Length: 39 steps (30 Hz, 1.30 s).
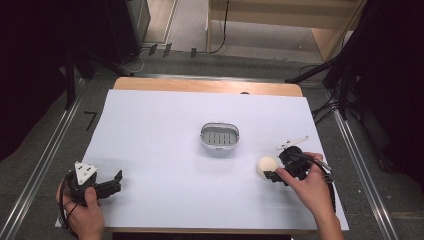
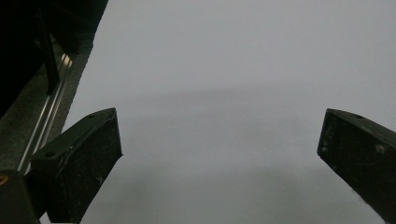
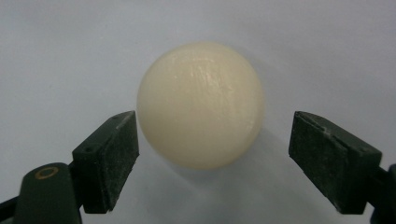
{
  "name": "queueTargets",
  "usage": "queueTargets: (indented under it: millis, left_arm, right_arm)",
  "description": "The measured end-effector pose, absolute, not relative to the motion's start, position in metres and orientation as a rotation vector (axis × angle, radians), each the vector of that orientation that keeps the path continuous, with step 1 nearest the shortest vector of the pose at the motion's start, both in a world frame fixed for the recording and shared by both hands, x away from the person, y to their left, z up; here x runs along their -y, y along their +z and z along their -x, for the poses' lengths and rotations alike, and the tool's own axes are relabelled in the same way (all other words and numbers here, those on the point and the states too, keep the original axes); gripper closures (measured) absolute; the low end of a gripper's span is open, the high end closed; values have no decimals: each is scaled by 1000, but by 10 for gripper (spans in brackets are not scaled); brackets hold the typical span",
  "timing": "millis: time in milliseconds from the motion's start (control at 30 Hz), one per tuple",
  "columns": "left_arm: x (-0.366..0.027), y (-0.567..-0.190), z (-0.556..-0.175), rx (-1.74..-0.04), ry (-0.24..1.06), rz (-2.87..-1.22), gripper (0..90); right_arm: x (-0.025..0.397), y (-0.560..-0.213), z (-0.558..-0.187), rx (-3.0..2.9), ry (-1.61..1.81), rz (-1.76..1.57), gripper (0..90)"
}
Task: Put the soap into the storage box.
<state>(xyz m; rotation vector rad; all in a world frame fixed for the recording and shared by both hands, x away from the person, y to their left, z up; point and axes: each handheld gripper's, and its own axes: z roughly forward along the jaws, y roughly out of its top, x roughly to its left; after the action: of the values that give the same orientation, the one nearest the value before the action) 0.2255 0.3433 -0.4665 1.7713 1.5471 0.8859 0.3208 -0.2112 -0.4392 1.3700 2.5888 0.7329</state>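
Closing in on the cream ball (image 3: pixel 201 105) with the right tongs (image 3: pixel 212 161), jaws spread either side of it.

Lying on the white worktop (image 1: pixel 160 130) just right of and nearer the person than the grey slatted dish (image 1: pixel 219 135), well apart from it. Sitting directly ahead of the right tongs, partly between the jaws, left one almost touching, right one apart. Being round, offering no long axis to line up with. Resting far left of the dish, left tongs (image 1: pixel 114 181) spread over bare worktop, holding nothing.
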Motion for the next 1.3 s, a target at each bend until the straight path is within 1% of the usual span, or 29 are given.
queueTargets:
  millis: [133,167,233,300,933,1300]
  left_arm:
    - [-343,-466,-226,-1548,885,-1770,1]
    - [-343,-466,-226,-1548,885,-1770,1]
    - [-343,-467,-226,-1549,885,-1769,1]
    - [-343,-466,-226,-1549,885,-1772,1]
    - [-343,-467,-226,-1546,885,-1773,1]
    - [-343,-467,-226,-1547,886,-1774,1]
  right_arm:
    - [205,-440,-324,-2599,724,-1357,166]
    - [204,-440,-325,-2601,722,-1358,175]
    - [200,-440,-326,-2590,708,-1361,224]
    - [196,-442,-327,-2590,692,-1376,242]
    - [186,-452,-332,-2571,641,-1426,240]
    - [190,-451,-331,-2561,672,-1442,250]
